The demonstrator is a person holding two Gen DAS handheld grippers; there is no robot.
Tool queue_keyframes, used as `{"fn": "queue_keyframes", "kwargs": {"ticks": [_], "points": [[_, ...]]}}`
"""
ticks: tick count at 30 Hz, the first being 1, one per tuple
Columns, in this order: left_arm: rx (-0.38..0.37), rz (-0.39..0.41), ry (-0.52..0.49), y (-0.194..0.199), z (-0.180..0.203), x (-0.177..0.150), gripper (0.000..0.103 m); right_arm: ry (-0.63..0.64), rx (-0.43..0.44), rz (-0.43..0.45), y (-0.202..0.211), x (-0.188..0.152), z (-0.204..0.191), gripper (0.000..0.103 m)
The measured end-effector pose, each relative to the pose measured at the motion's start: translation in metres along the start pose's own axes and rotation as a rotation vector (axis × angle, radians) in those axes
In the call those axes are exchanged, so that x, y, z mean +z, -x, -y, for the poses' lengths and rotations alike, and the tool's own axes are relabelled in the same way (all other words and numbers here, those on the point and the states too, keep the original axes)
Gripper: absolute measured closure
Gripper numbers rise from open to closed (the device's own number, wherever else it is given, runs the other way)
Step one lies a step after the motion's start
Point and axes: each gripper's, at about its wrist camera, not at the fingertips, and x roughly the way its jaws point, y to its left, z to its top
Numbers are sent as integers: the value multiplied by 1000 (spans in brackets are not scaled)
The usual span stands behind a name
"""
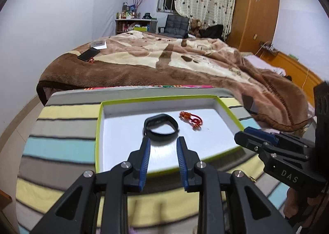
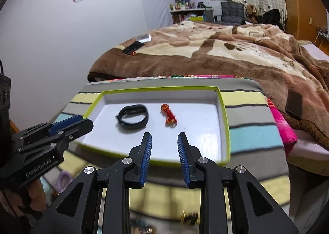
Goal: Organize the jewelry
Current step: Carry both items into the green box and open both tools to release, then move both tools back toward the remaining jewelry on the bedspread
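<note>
White-floored, green-rimmed tray (image 1: 99, 131) rests on a striped surface (image 1: 61, 147) beside the bed (image 1: 164, 63). Inside lie a black wristband (image 1: 161, 129) and, just to its right and apart from it, a red-orange bracelet (image 1: 190, 120). Left hand-held gripper (image 1: 162, 141) hovers just short of the wristband, jaws parted, holding nothing. Right hand-held gripper (image 2: 164, 137) hovers over the tray's near part, jaws likewise parted and empty.

Tray (image 1: 226, 108): white card, smooth with slight sheen, lime paper edging. Black band (image 1: 161, 129): matt rubbery plastic. Red charm (image 1: 191, 120): glossy cord and beads. Striped cover (image 1: 61, 127): soft matt cloth. Blanket (image 1: 164, 61): plush fleece. Left gripper (image 1: 163, 145): matt black plastic, ribbed blue pads, bright metal screws.
</note>
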Motion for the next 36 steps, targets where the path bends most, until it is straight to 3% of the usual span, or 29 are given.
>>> {"fn": "queue_keyframes", "kwargs": {"ticks": [8, 11, 19, 36], "points": [[8, 53, 13, 44, 4, -33, 75, 10, -12, 72, 51, -37, -12, 76], [23, 60, 9, 56, 6, -46, 69, 14, -15, 89, 65, -51, -15, 76], [46, 65, -5, 83, 9, -84, 67, 35, -23, 133, 98, -85, -24, 76], [62, 97, -10, 116, 16, -127, 66, 49, -27, 108, 116, -134, -27, 76]]}}
